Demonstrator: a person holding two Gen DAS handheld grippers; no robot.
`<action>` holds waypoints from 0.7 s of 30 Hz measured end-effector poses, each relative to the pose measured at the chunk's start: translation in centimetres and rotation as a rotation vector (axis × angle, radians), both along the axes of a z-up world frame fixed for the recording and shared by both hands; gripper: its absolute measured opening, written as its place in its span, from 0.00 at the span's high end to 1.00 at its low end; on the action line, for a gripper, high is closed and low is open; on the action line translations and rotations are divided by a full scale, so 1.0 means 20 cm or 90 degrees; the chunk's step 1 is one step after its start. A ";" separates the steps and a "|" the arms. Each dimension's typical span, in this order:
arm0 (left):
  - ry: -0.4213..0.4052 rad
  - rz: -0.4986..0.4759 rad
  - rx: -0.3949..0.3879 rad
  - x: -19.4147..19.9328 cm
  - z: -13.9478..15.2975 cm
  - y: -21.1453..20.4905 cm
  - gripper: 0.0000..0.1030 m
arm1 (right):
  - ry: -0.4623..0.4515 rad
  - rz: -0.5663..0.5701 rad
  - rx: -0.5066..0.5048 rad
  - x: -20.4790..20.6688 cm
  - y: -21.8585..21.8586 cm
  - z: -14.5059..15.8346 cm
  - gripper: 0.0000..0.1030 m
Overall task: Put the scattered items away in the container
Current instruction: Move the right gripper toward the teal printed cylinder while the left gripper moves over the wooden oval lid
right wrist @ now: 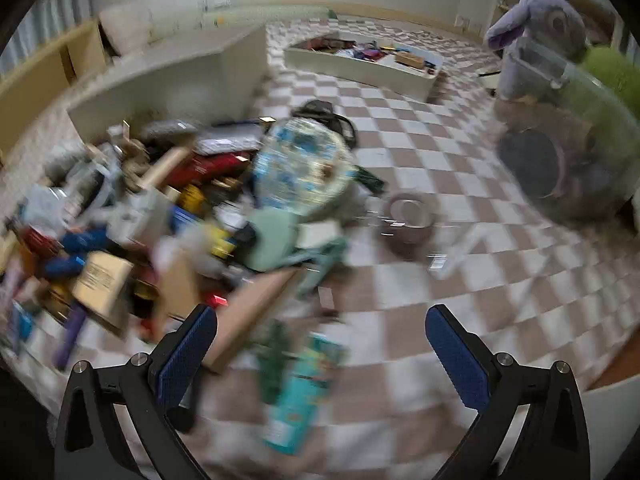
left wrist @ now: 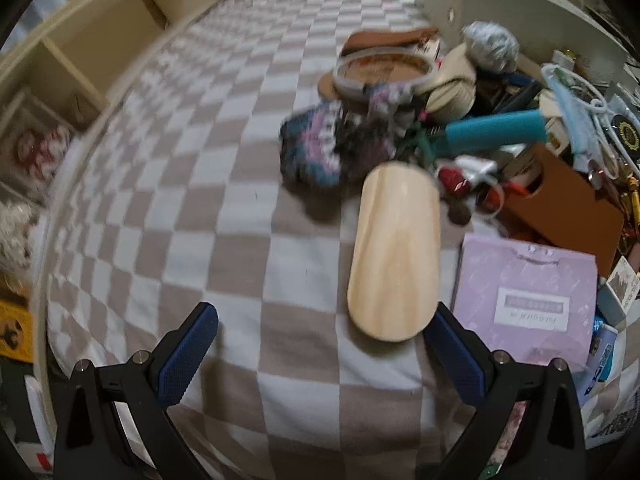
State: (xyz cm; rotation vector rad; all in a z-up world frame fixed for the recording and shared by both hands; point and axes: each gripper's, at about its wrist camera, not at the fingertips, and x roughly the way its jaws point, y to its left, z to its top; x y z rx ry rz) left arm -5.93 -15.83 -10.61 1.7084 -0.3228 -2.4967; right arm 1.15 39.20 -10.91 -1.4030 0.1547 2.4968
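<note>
Clutter (right wrist: 168, 208) on checkered bedspread (left wrist: 240, 220)

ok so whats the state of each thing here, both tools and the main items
left tool: open, holding nothing
right tool: open, holding nothing
wooden board: lying flat on the checkered blanket, not gripped
lilac packet: lying flat beside the board
cream tray: open-topped, items already inside

Domestic room, likely a bedroom or playroom. Evidence: checkered beige-and-white blanket (left wrist: 248, 184) spread over a soft surface; pale wooden shelving (left wrist: 80, 48) along one side; purple plush toy (right wrist: 540, 36) standing at the far edge; heap of household clutter (right wrist: 152, 208); shallow cream tray (right wrist: 360, 68) holding assorted small items.
</note>
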 end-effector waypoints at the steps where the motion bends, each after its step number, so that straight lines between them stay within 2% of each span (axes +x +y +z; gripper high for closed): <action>1: -0.005 0.010 0.017 -0.01 0.00 -0.02 0.00 | -0.005 -0.007 -0.011 0.01 0.04 0.00 0.00; 3: -0.016 0.048 0.061 -0.02 -0.01 -0.09 0.00 | -0.010 -0.015 -0.052 0.03 0.10 -0.01 0.00; 4: -0.015 0.062 0.062 -0.01 0.00 -0.11 0.00 | -0.023 -0.012 -0.063 0.04 0.12 -0.01 0.00; 6: -0.008 0.102 0.071 -0.02 0.00 -0.17 0.00 | -0.060 0.012 -0.064 0.04 0.11 -0.04 0.00; 10: -0.005 0.145 0.094 -0.03 0.00 -0.25 0.00 | -0.151 0.096 -0.044 0.03 0.04 -0.10 0.00; 15: -0.004 0.146 0.075 -0.08 0.00 -0.26 0.00 | -0.242 0.159 0.005 0.04 0.02 -0.19 0.00; 19: 0.000 0.149 0.065 -0.12 0.00 -0.28 0.00 | -0.263 0.164 -0.002 0.04 0.06 -0.22 0.00; 21: 0.005 0.159 0.061 -0.16 0.00 -0.32 0.00 | -0.274 0.172 0.018 0.04 0.07 -0.22 0.00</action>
